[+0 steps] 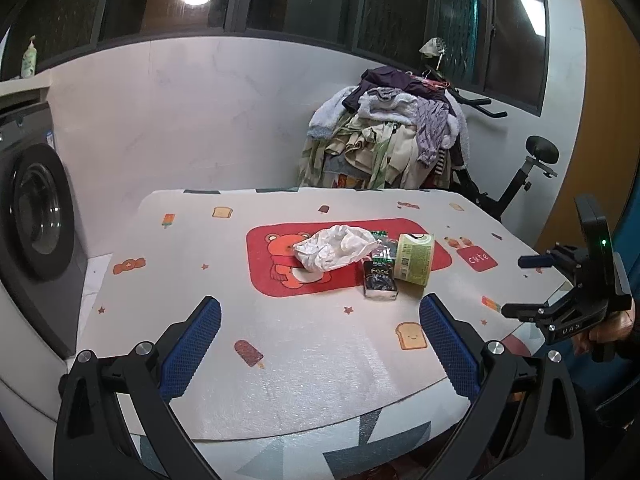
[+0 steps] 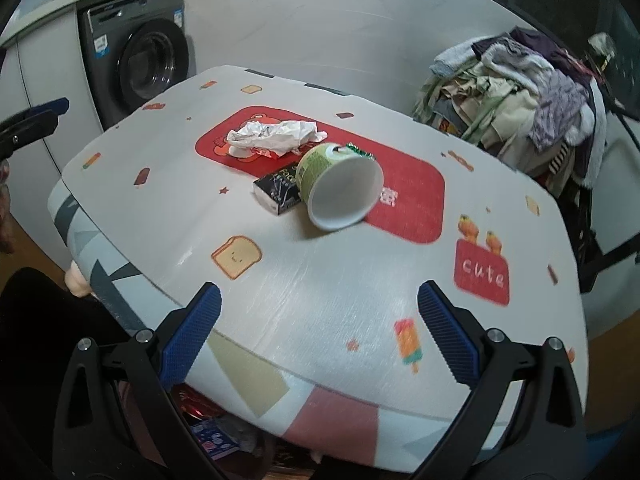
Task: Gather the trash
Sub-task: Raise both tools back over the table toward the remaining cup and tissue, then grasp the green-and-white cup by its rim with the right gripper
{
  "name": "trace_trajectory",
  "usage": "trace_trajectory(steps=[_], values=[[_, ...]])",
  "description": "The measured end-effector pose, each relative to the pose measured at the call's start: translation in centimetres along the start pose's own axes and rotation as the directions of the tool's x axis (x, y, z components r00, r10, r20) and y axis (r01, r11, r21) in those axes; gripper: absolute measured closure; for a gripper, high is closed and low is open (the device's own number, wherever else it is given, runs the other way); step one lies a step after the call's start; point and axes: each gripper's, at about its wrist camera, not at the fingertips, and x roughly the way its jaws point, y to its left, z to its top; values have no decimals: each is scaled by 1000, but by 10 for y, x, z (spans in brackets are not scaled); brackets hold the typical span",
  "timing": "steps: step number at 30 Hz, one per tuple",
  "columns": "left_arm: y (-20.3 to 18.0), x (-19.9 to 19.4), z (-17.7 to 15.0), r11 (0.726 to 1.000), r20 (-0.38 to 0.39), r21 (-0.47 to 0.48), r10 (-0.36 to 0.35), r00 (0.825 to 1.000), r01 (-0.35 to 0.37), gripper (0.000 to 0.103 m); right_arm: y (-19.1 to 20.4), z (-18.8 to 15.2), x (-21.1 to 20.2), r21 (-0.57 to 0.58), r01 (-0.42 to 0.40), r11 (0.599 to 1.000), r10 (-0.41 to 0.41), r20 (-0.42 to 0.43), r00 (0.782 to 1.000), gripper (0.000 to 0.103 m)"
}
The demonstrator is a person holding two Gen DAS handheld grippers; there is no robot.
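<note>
Trash lies in a cluster on the red bear patch of the table mat: a crumpled white wrapper (image 1: 334,249) (image 2: 276,136), a black packet (image 1: 379,280) (image 2: 278,193), a green paper cup (image 1: 413,257) (image 2: 340,186) on its side with its mouth toward the right wrist camera, and a small green foil scrap (image 1: 380,236) (image 2: 359,151). My left gripper (image 1: 320,344) is open and empty, near the table's front edge. My right gripper (image 2: 319,342) (image 1: 528,286) is open and empty, at the table's right side.
The table (image 1: 280,380) (image 2: 320,300) has a patterned white mat. A washing machine (image 1: 38,216) (image 2: 140,64) stands at the left. A heap of clothes (image 1: 384,140) (image 2: 516,96) on an exercise bike (image 1: 516,184) stands behind the table.
</note>
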Motion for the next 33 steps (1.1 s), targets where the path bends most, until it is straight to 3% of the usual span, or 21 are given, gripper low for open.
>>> trace_trajectory(steps=[7, 11, 15, 22, 26, 29, 33], values=[[15, 17, -4, 1000, -51, -14, 25, 998, -26, 6, -3, 26, 16, -72, 13, 997, -15, -23, 1000, 6], [27, 23, -7, 999, -56, -49, 16, 998, -18, 6, -22, 54, 27, -11, -13, 1000, 13, -3, 1000, 6], [32, 38, -10, 999, -91, -43, 9, 996, -13, 6, -26, 81, 44, -53, 1, 999, -2, -15, 1000, 6], [33, 61, -11, 996, -114, -82, -32, 993, 23, 6, -6, 128, 103, -189, -55, 981, 26, -153, 988, 6], [31, 70, -9, 995, -125, -94, -49, 991, 38, 6, 1, 135, 146, -220, -72, 973, 10, -271, 962, 6], [29, 74, -8, 994, -130, -96, -59, 990, 47, 6, 0, 127, 161, -197, -123, 973, 51, -332, 942, 16], [29, 80, -9, 993, -136, -104, -72, 988, 58, 6, -13, 106, 143, -125, -146, 981, 108, -266, 958, 29]])
